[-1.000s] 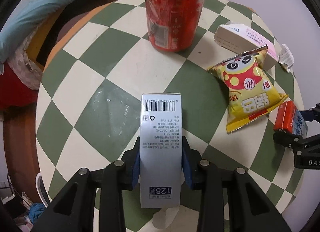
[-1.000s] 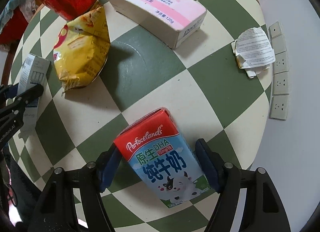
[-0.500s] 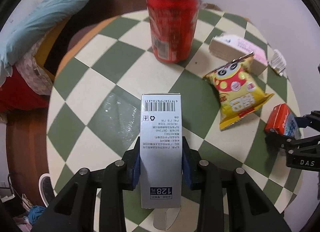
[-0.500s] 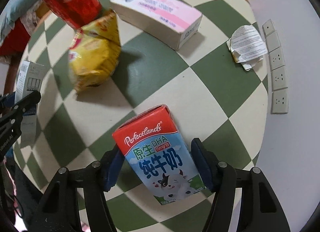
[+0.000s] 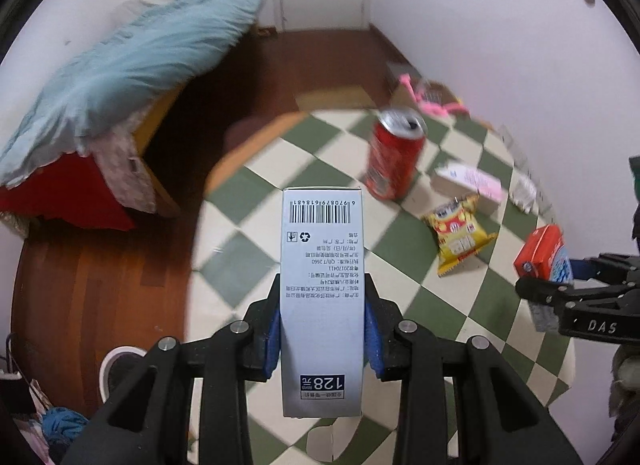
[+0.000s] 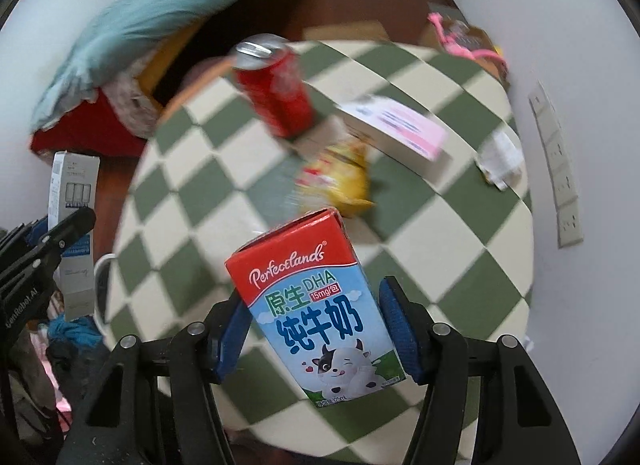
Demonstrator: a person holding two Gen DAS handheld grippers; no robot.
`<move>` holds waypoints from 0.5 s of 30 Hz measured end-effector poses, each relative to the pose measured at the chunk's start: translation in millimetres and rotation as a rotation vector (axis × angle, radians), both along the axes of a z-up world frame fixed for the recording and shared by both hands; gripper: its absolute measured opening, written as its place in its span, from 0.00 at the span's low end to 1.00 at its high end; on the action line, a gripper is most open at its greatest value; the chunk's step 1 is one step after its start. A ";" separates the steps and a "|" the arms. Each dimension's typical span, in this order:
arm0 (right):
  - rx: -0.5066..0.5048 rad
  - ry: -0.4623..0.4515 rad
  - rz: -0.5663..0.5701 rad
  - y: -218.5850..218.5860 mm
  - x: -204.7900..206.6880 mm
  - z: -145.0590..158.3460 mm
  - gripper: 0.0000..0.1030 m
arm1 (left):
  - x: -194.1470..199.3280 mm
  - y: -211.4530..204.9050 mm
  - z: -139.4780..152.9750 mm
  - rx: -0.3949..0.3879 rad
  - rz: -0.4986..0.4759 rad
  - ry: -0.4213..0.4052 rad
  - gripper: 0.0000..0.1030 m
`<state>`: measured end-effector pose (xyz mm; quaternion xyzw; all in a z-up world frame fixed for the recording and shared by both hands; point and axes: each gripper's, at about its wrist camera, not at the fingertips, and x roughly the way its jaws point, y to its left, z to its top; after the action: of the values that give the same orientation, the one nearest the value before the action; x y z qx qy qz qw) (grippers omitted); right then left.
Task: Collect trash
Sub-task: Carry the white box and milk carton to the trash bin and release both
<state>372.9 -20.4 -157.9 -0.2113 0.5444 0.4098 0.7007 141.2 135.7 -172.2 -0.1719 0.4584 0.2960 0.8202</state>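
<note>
Lifted off the checkered table [image 5: 256, 193], both grippers clamp rectangular cartons: grey box [image 5: 322, 297], milk carton [image 6: 316, 313].

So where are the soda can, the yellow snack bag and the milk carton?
Soda can [image 5: 390, 163], left wrist view, red side.
Yellow snack bag [image 5: 458, 235], left wrist view, printed front.
Milk carton [image 6: 316, 305], right wrist view, front label.

Each tool [image 5: 322, 329] is black plastic with blue finger pads [image 6: 394, 325] (silver screws at the joints).
</note>
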 end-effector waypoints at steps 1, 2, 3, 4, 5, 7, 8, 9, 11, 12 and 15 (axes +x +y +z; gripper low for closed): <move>0.016 -0.006 0.016 5.1 -10.4 8.9 0.63 | -7.6 3.0 6.1 0.009 0.009 -0.011 0.30; 0.027 -0.012 0.030 12.1 -17.0 15.9 0.63 | -20.2 8.1 15.8 0.023 0.025 -0.027 0.30; 0.040 -0.014 0.041 17.7 -27.6 21.3 0.63 | -29.3 11.2 21.5 0.032 0.038 -0.036 0.30; 0.056 -0.010 0.057 25.0 -36.5 28.0 0.63 | -40.3 15.3 27.7 0.043 0.052 -0.046 0.30; 0.069 -0.010 0.070 29.5 -46.2 33.0 0.63 | -53.7 20.7 35.0 0.057 0.071 -0.056 0.30; 0.093 -0.018 0.106 42.9 -70.1 43.9 0.63 | -77.5 28.6 44.2 0.083 0.106 -0.065 0.30; 0.106 -0.020 0.124 50.2 -82.0 49.2 0.63 | -88.8 32.0 47.9 0.093 0.119 -0.066 0.30; 0.118 -0.018 0.147 57.7 -95.4 53.8 0.63 | -102.7 36.9 50.4 0.102 0.140 -0.066 0.30; 0.141 -0.005 0.196 76.1 -126.6 60.0 0.63 | -127.3 45.7 50.7 0.103 0.175 -0.063 0.30; 0.146 -0.001 0.218 83.2 -139.6 60.6 0.63 | -141.5 50.7 50.7 0.107 0.196 -0.058 0.30; 0.161 0.026 0.290 110.3 -187.0 55.4 0.63 | -181.3 65.1 45.8 0.114 0.252 -0.034 0.30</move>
<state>186.0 89.9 -102.5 -0.2255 0.4829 0.5514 0.6418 -40.1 200.8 -126.4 -0.1864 0.4016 0.4194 0.7925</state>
